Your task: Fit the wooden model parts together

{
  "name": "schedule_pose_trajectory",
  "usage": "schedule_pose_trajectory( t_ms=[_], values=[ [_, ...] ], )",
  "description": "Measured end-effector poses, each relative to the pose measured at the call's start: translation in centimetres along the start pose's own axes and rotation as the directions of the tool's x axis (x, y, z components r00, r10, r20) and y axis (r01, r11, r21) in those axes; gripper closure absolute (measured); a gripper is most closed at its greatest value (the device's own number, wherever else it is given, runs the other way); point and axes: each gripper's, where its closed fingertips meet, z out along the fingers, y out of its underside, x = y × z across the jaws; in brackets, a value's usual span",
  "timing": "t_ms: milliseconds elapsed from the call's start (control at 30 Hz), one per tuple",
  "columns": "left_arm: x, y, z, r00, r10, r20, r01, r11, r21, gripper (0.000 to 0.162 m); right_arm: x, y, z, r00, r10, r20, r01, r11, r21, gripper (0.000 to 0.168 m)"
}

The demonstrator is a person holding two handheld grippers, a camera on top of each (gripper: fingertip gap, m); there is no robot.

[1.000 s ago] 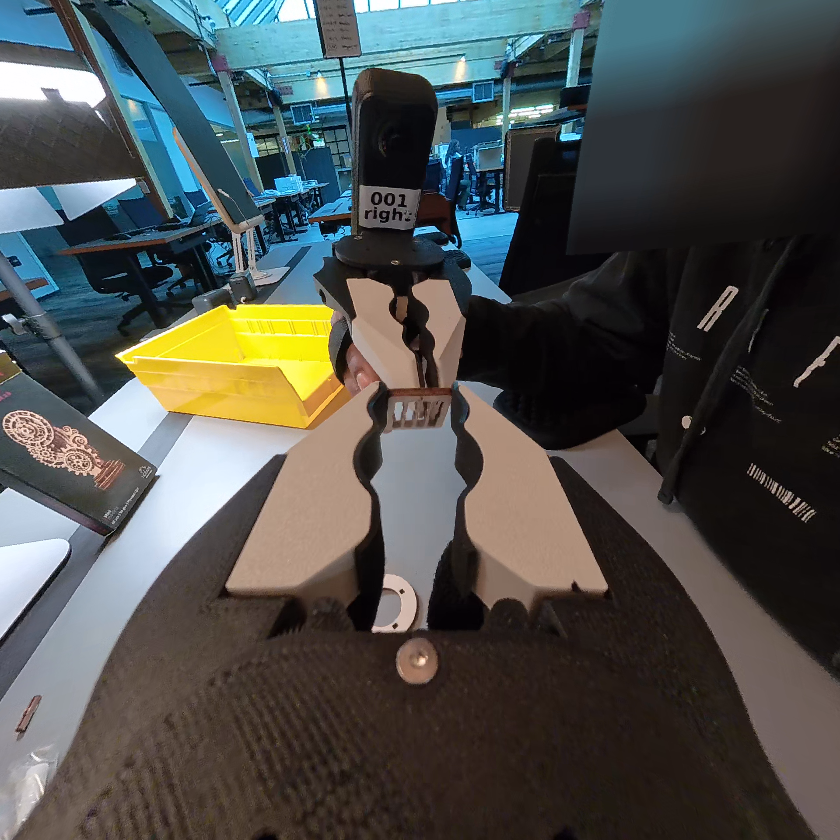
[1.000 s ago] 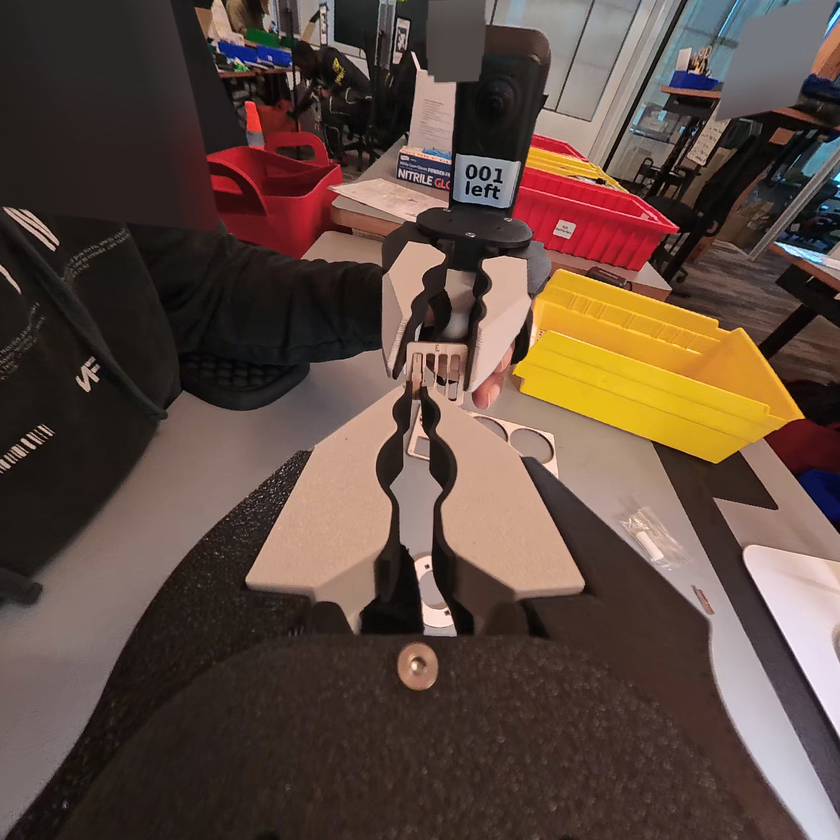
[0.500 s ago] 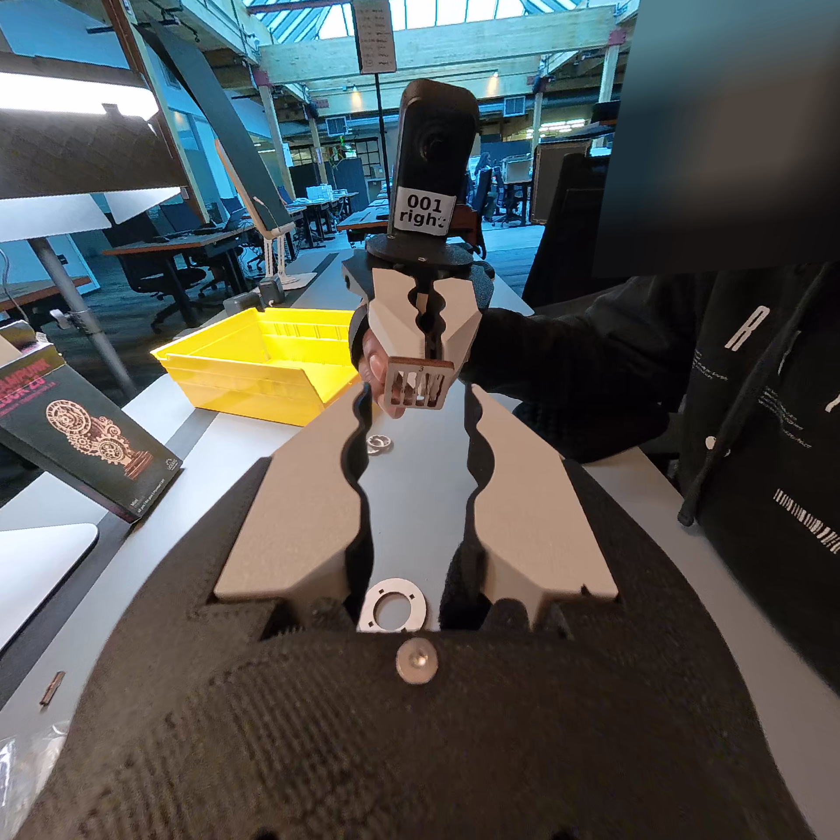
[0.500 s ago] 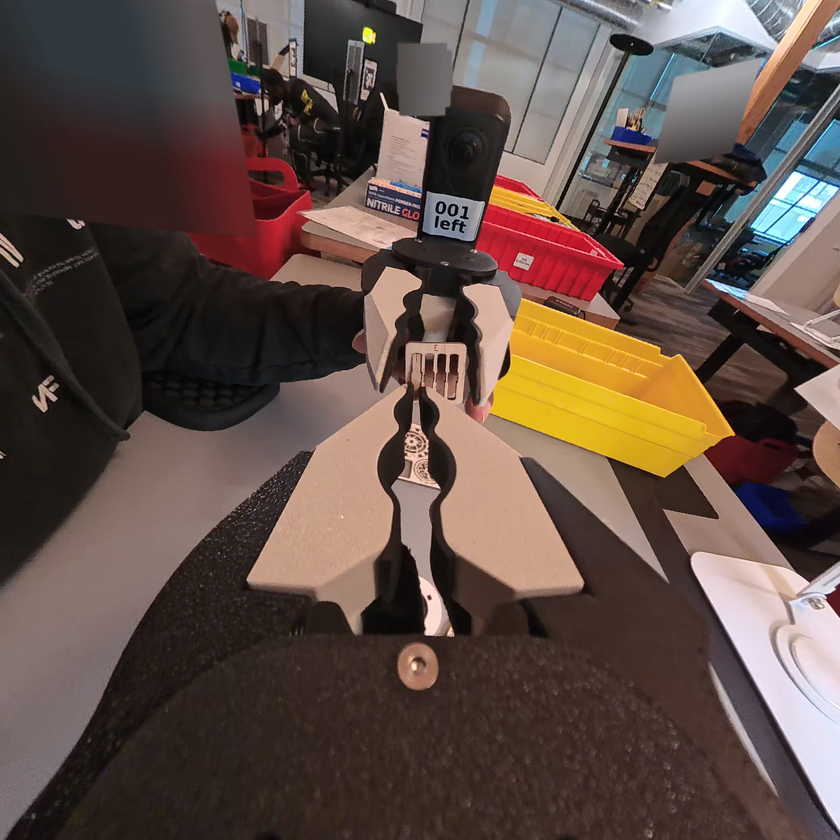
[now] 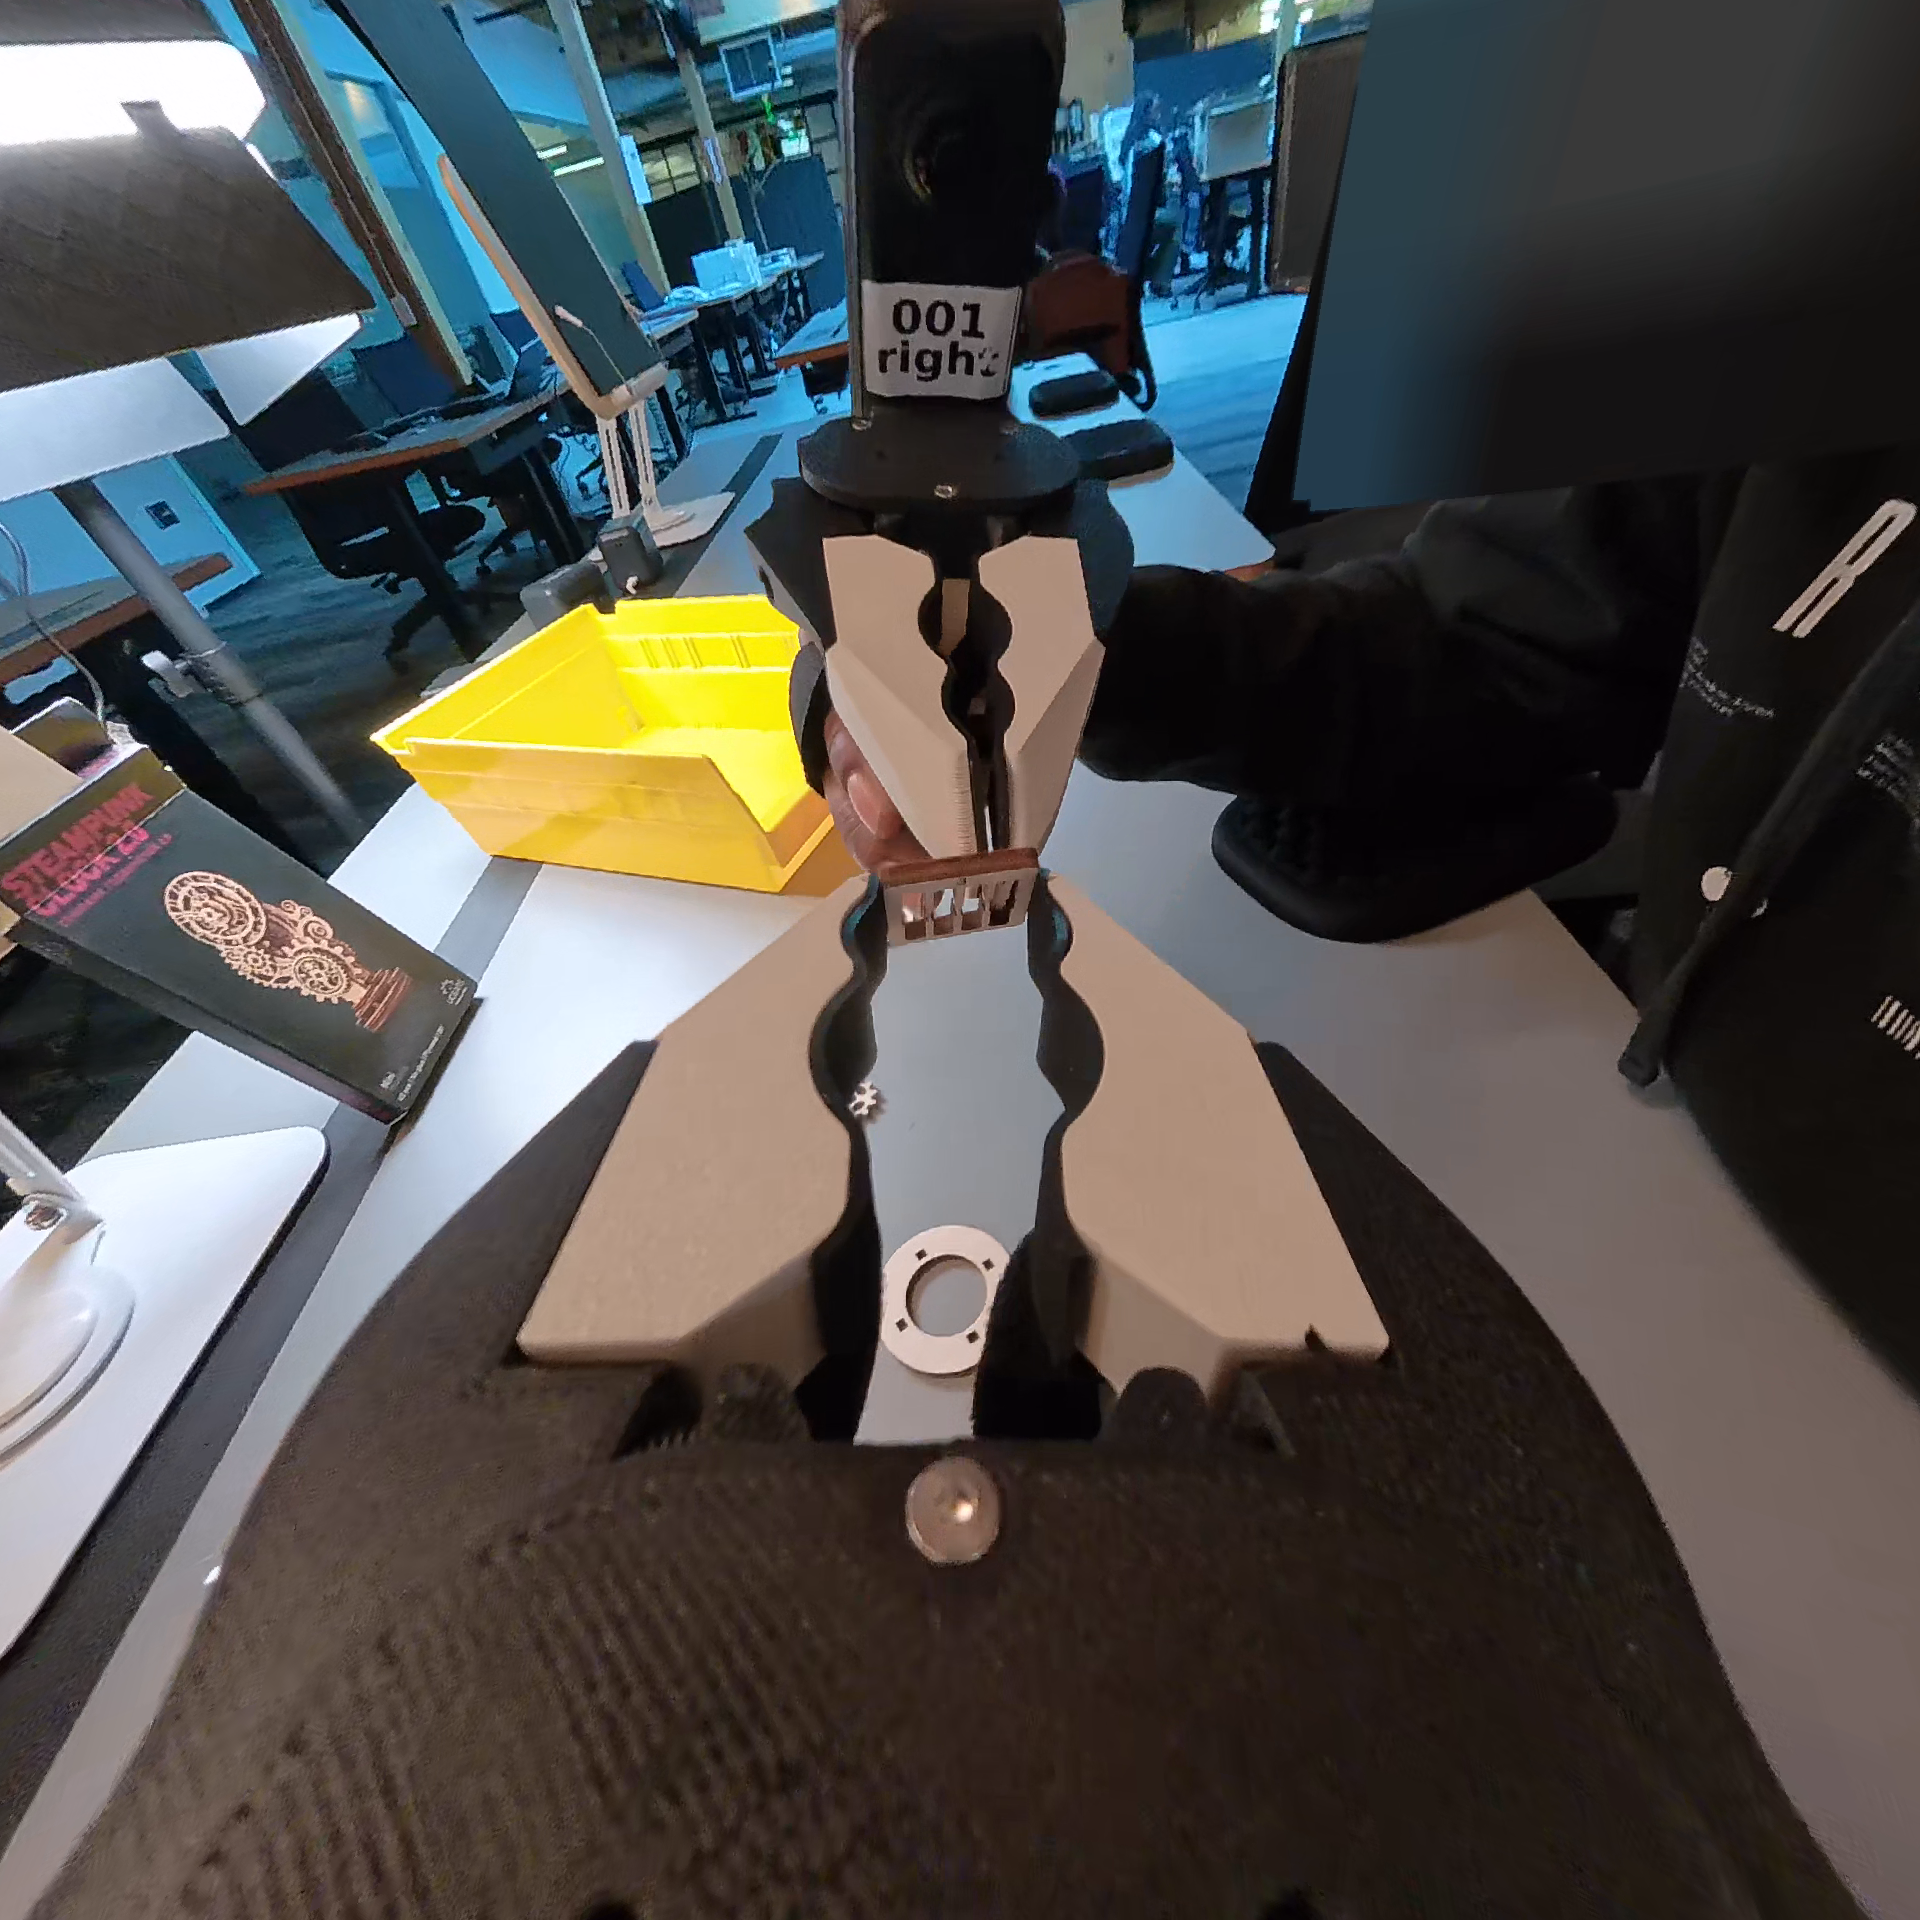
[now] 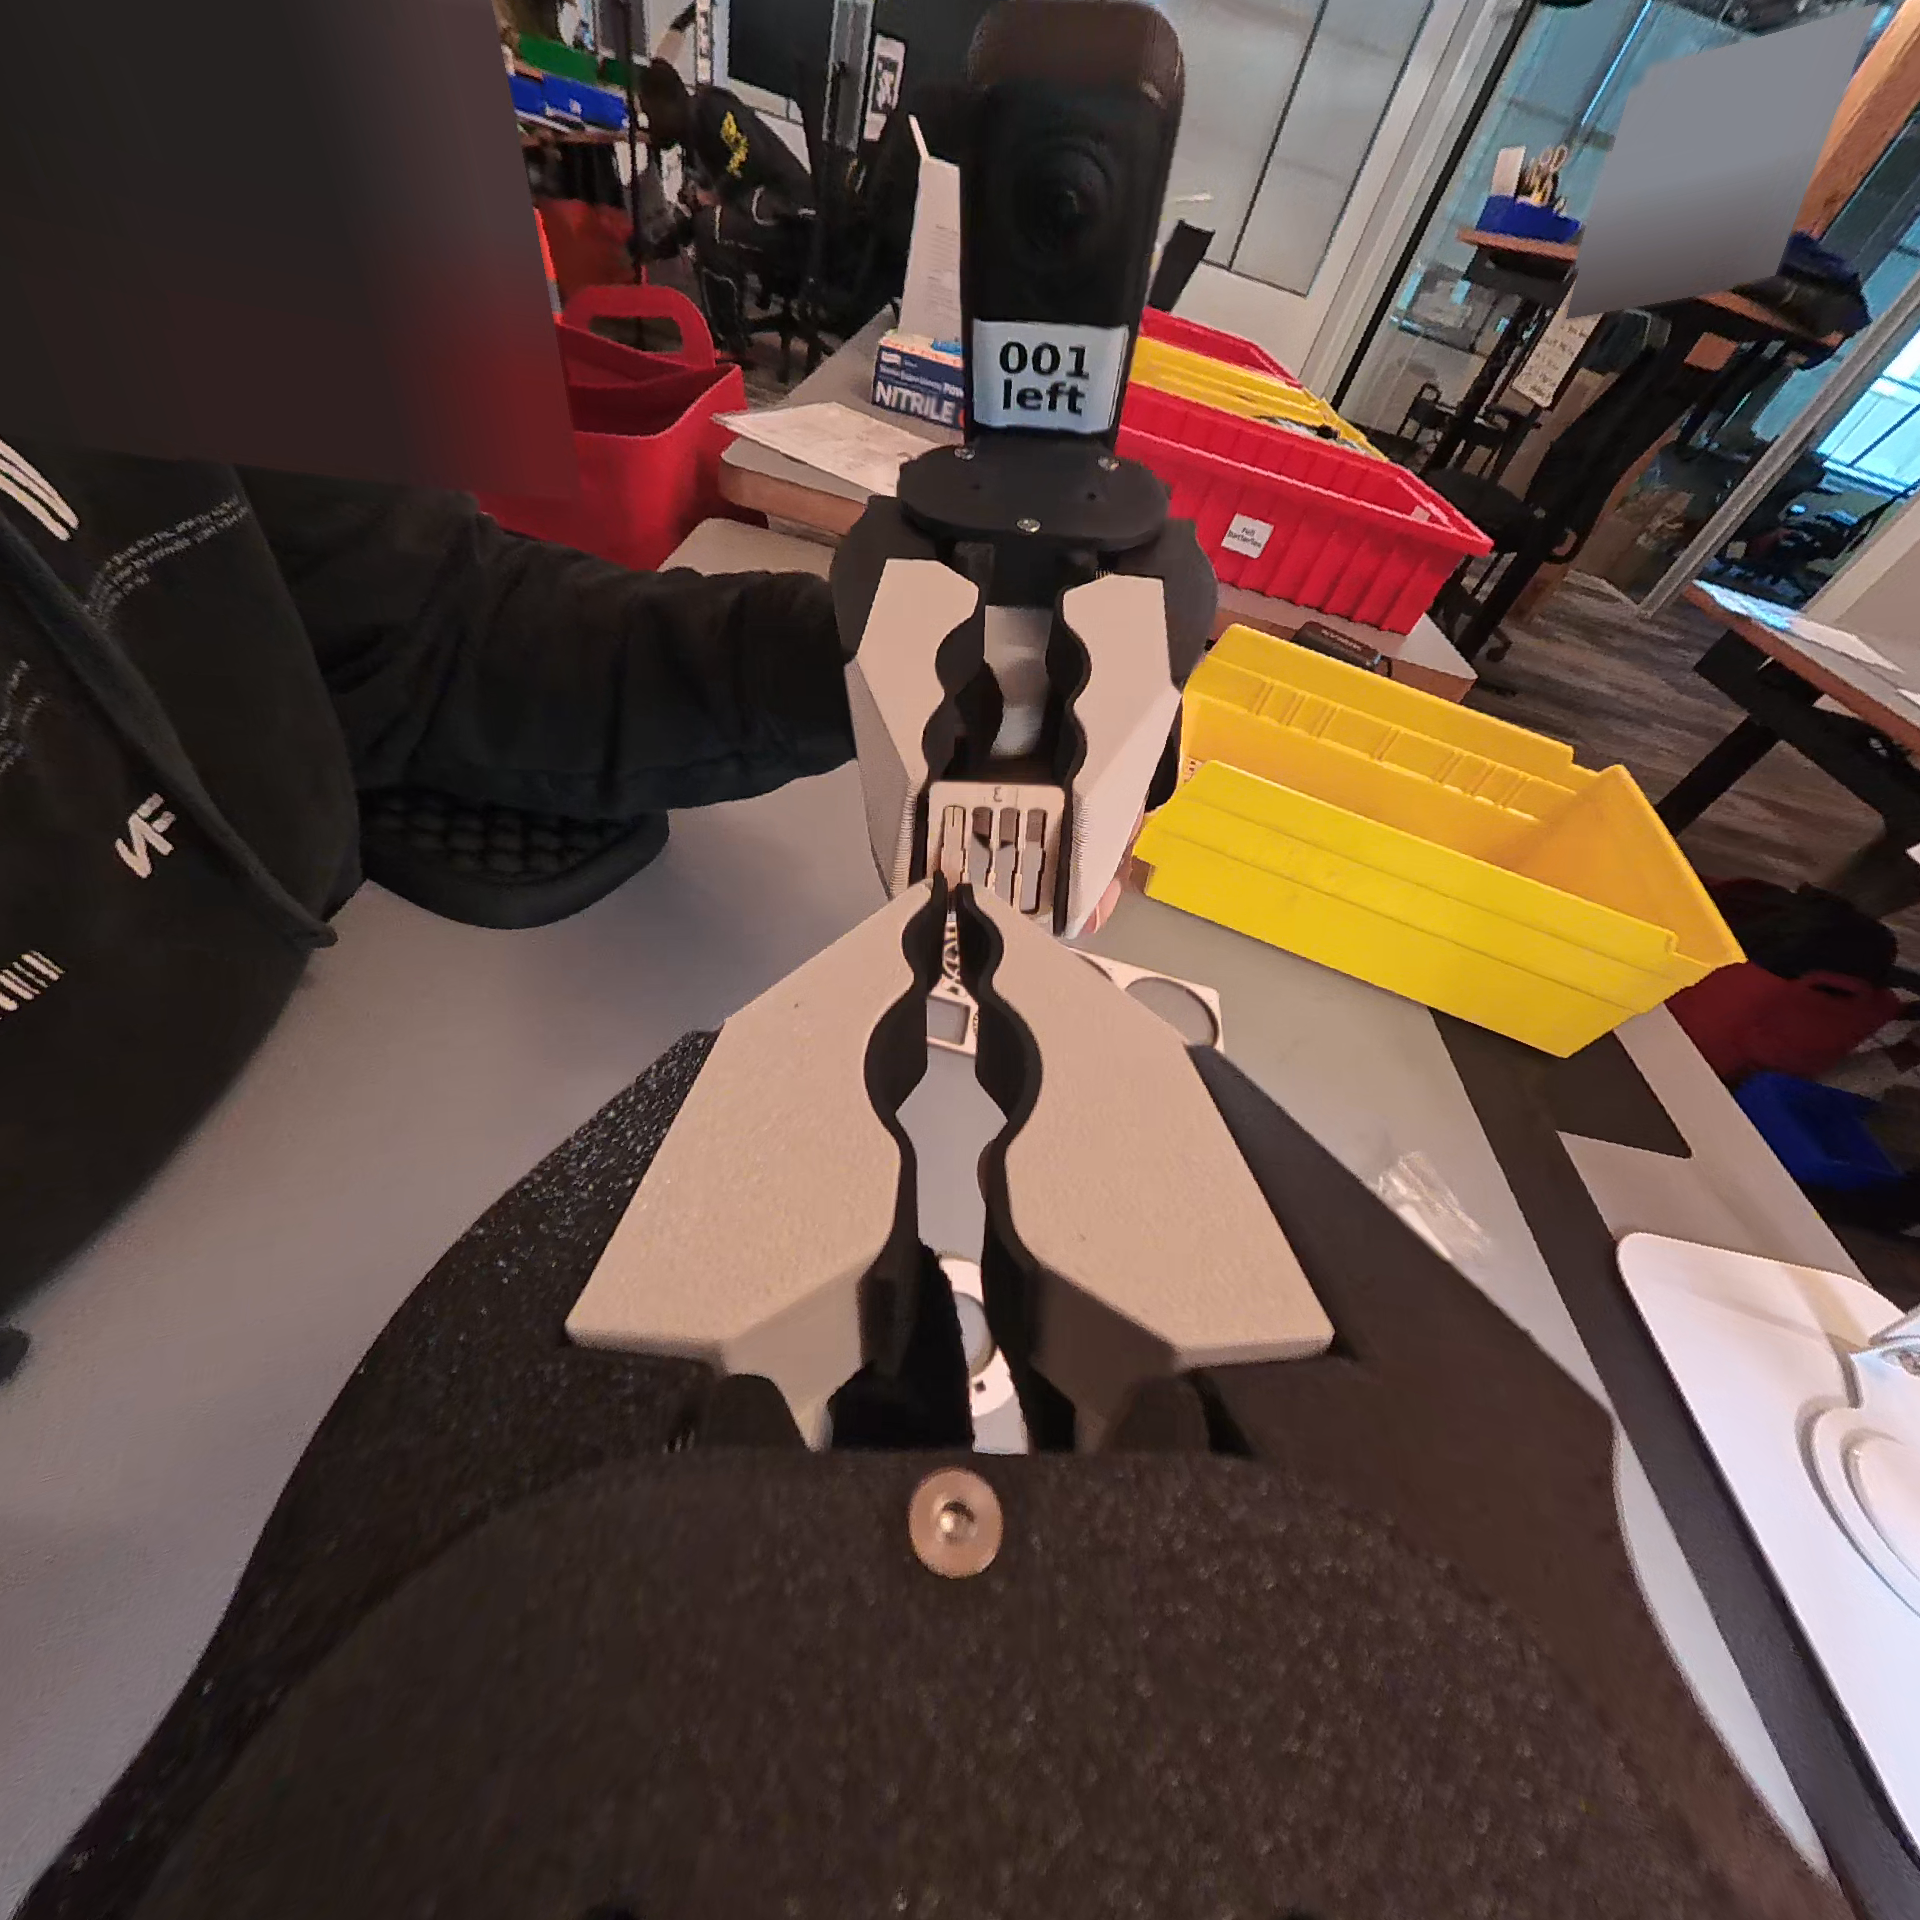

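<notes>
A small slotted wooden piece (image 5: 961, 902) hangs in the air between both grippers, above the grey table. My left gripper (image 5: 956, 906) has its fingertips pressed on the piece's two side edges. It also shows in the right wrist view (image 6: 992, 883), with the piece (image 6: 1000, 836) between its fingers. My right gripper (image 6: 951, 894) is shut and pinches the piece at its end slot. In the left wrist view the right gripper (image 5: 982, 847) grips the piece from above. I cannot tell whether a separate thin strip sits in that slot.
A wooden ring (image 5: 943, 1314) and a tiny gear (image 5: 864, 1101) lie on the table under my left gripper. A cut-out wooden sheet (image 6: 1174, 1003) lies under the right gripper. A yellow bin (image 6: 1434, 883), the kit box (image 5: 229, 935), a plastic bag (image 6: 1429, 1195) and a person's sleeve (image 5: 1403, 727) are nearby. My left and right fingertips are right by each other.
One second ago my left gripper held the piece. Half a second ago its jaws stood open and only the right gripper held it. Now the left jaws are shut on it again.
</notes>
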Motion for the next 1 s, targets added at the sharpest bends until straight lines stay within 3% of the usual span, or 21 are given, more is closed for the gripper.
schedule_pose_trajectory(
  t_ms=[167, 500, 1000],
  values=[
    [-0.7, 1.9, -0.1, 0.997, 0.056, 0.058, -0.047, 0.989, -0.143, 0.136, 0.3, -1.0, -1.6, 1.0, 0.007, -0.007, -0.007, 0.999, 0.037, 0.168],
    [0.2, 0.8, 0.2, 0.998, 0.067, 0.018, -0.065, 0.994, -0.086, 0.136, -0.3, 0.9, 0.0, 1.0, -0.014, 0.007, 0.014, 0.998, -0.059, 0.165],
    [0.8, 1.6, 1.1, 0.992, 0.122, 0.034, -0.111, 0.966, -0.232, 0.136, -0.9, 2.0, 0.0, 0.996, -0.088, -0.005, 0.085, 0.972, -0.221, 0.167]
  ],
)
